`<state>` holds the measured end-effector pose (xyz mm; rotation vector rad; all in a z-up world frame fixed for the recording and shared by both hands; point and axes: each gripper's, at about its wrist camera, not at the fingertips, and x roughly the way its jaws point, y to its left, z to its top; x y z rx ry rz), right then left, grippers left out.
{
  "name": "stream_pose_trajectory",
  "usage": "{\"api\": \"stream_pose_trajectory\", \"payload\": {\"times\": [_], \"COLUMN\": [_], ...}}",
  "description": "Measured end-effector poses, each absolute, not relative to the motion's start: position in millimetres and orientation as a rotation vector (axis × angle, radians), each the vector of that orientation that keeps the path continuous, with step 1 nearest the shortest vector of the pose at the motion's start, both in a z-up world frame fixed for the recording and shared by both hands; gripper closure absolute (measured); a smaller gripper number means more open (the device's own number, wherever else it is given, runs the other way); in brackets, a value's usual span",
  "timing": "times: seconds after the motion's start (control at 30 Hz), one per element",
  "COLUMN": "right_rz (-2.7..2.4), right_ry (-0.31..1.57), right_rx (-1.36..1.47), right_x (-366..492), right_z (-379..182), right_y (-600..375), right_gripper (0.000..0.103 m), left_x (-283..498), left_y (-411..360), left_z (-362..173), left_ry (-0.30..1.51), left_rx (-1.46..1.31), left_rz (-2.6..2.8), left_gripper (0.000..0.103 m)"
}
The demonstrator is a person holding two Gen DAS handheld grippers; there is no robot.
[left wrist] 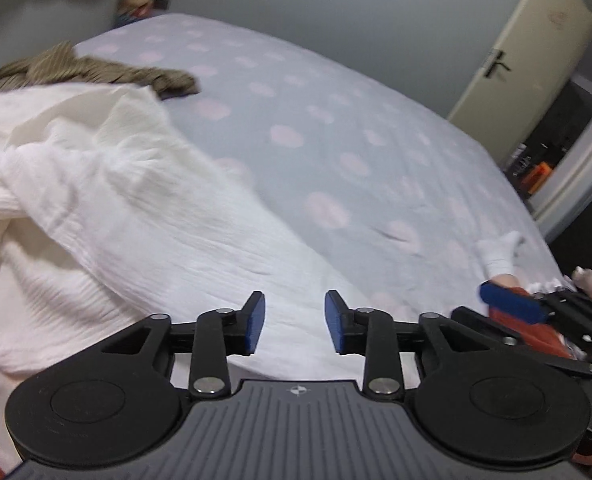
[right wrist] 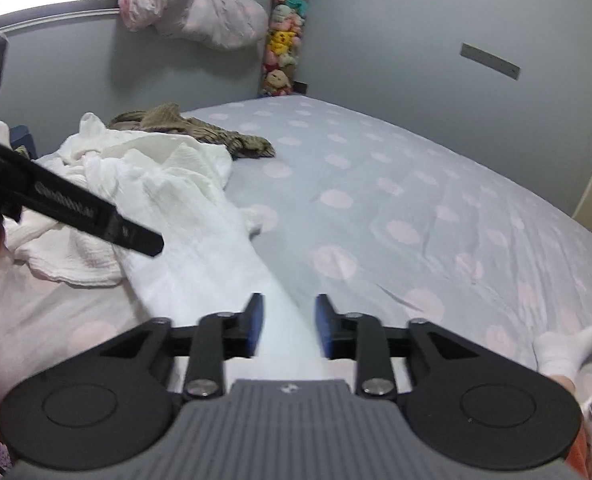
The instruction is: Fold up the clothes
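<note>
Both tools are over the bed [left wrist: 335, 128] here, and both are released. In the left wrist view, the left tool [left wrist: 294, 322] sits at bottom centre, blue pads [left wrist: 256, 322] apart with nothing between them, hovering over the near edge of a white garment [left wrist: 108, 208]. That garment, crinkled and rumpled, fills the left half of the frame and runs down toward the tool. Behind it, upper left, lies an olive ribbed garment [left wrist: 96, 72], touching the white one's far edge.

Over in the right wrist view, the right tool [right wrist: 288, 326] is also at bottom centre, jaws apart. A long strip of the white garment [right wrist: 168, 200] runs straight up between the pads [right wrist: 325, 326], but whether they touch it I cannot tell; the cloth is blurred there. The bunched bulk of it lies at left centre, with the olive garment [right wrist: 200, 128] just behind.

The bed sheet is pale grey-blue with pink dots, bare across the right side of both frames. A white sock [right wrist: 567, 350] on a foot rests at lower right on the sheet; it also shows in the left view [left wrist: 499, 254]. The right tool [left wrist: 511, 304] peeks in at the far right edge of the left view, above something orange-red. A stack of plush toys [right wrist: 286, 36] stands in the room corner, top centre.
</note>
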<state>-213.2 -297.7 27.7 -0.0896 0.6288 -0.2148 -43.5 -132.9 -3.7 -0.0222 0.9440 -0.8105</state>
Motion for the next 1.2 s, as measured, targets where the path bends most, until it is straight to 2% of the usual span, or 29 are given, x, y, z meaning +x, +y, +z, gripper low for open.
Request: {"api": "stream_pose_trajectory", "payload": {"times": [0.03, 0.17, 0.33, 0.53, 0.73, 1.0, 1.03, 1.13, 1.2], "right_rz": [-0.201, -0.145, -0.06, 0.016, 0.072, 0.11, 0.108, 0.101, 0.07], "right_ry": [0.628, 0.638, 0.682, 0.756, 0.779, 0.827, 0.837, 0.873, 0.84], "right_rx": [-0.096, -0.116, -0.137, -0.179, -0.223, -0.272, -0.279, -0.267, -0.217], "right_x": [-208.8, -191.1, -160.2, -114.0, -74.0, -23.5, -19.2, -8.6, -11.3], "right_z": [26.5, 17.8, -2.1, -33.8, -53.1, -84.2, -87.6, -94.4, -85.3], "right_y": [-294.6, -282.4, -266.3, -249.0, -233.0, -217.8, -218.0, -224.2, -233.5], "right_gripper": [0.061, 0.055, 0.038, 0.036, 0.029, 0.03, 0.036, 0.098, 0.099], "left_x": [-40.8, -30.1, -16.7, 2.3, 23.1, 37.8, 38.1, 38.3, 37.0], "left_y": [-130.0, -118.3, -103.7, -89.2, -77.7, -67.9, -68.1, -68.4, -67.5], "left_z": [-6.6, -18.4, -33.0, -53.7, -74.9, -96.5, -96.4, -93.8, -91.4], "left_ry": [0.949, 0.969, 0.993, 1.023, 1.059, 1.1, 1.101, 1.098, 1.091], "left_rx": [-0.022, -0.021, -0.02, -0.022, -0.034, -0.053, -0.053, -0.053, -0.052], "left_rz": [-0.798, -0.748, -0.685, -0.615, -0.551, -0.511, -0.512, -0.514, -0.509], "left_gripper": [0.064, 0.063, 0.063, 0.063, 0.063, 0.063, 0.062, 0.062, 0.062]}}
